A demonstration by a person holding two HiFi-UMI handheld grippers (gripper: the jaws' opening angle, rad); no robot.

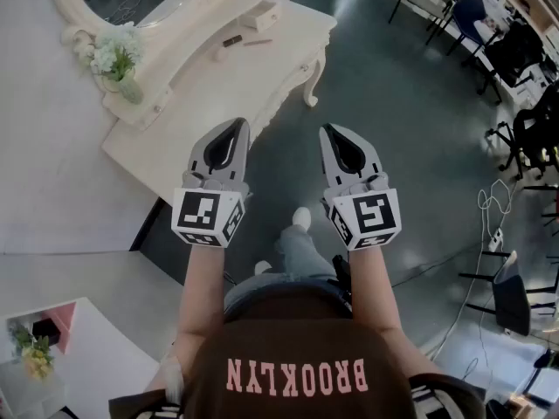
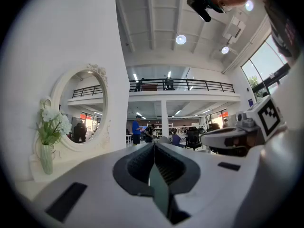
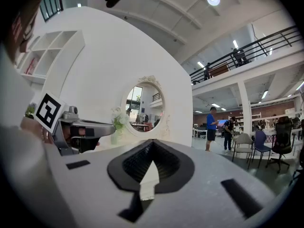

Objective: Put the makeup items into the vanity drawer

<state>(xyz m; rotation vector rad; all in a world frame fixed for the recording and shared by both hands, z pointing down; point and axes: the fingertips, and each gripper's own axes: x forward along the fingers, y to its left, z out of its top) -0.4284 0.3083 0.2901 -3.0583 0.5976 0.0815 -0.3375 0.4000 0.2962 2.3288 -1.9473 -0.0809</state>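
A large open-plan office hall is shown: office chairs [image 1: 469, 13] are seen across the floor from a white vanity [image 1: 229, 81], a railed mezzanine [image 2: 180, 85] beyond it.

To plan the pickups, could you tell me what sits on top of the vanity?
On the vanity stand a vase of flowers, an oval mirror, a small white box and a small dark item with a thin stick beside it. The box's contents are hidden.

Head camera looks down, gripper views share mirror [image 2: 81, 108]
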